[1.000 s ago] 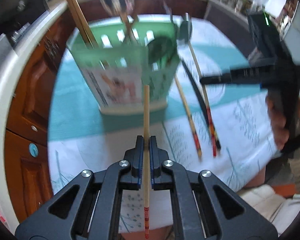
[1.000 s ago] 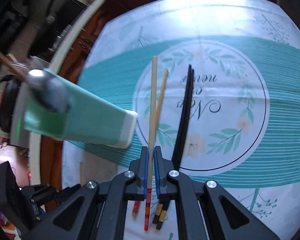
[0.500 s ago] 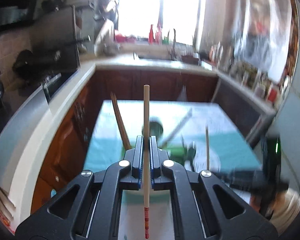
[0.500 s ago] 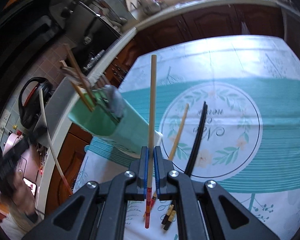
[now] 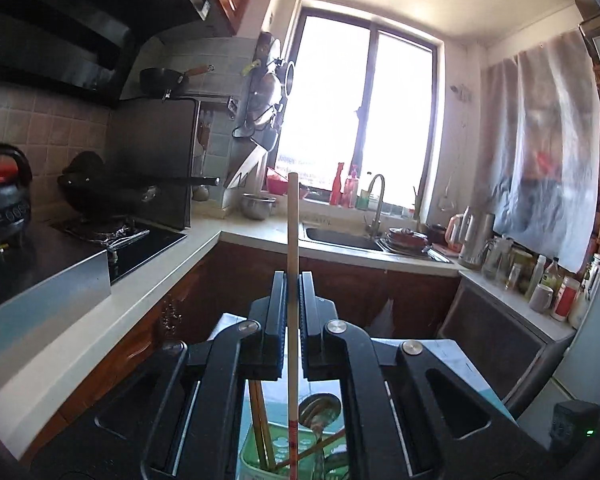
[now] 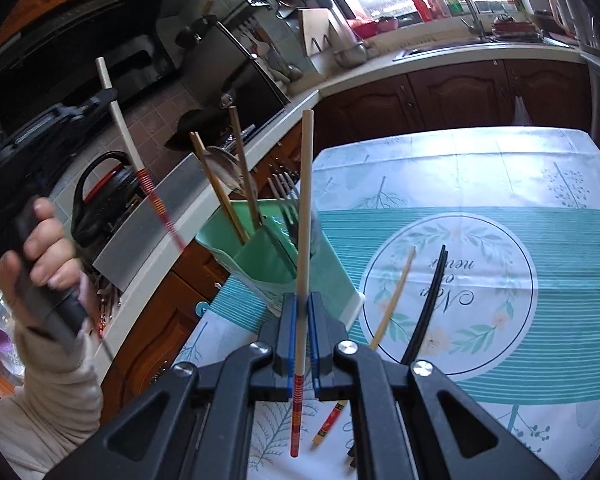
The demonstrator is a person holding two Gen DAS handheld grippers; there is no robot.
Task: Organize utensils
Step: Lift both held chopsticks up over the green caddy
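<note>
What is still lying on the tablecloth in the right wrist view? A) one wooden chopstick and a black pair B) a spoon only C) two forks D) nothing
A: a lone wooden chopstick and a black pair lie on the tablecloth, right of the green holder.

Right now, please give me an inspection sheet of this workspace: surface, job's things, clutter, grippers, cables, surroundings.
Surface: table with teal floral tablecloth.
Job's things: green utensil holder with chopsticks, fork and spoon inside; one wooden chopstick and a black chopstick pair lying on the cloth.
Clutter: nothing seen on the table.
Grippers: left gripper shut on a red-ended chopstick, above the holder; right gripper shut on another red-ended chopstick.
Cables: nothing seen.
Surroundings: kitchen counter, sink, stove with wok, window.
</note>
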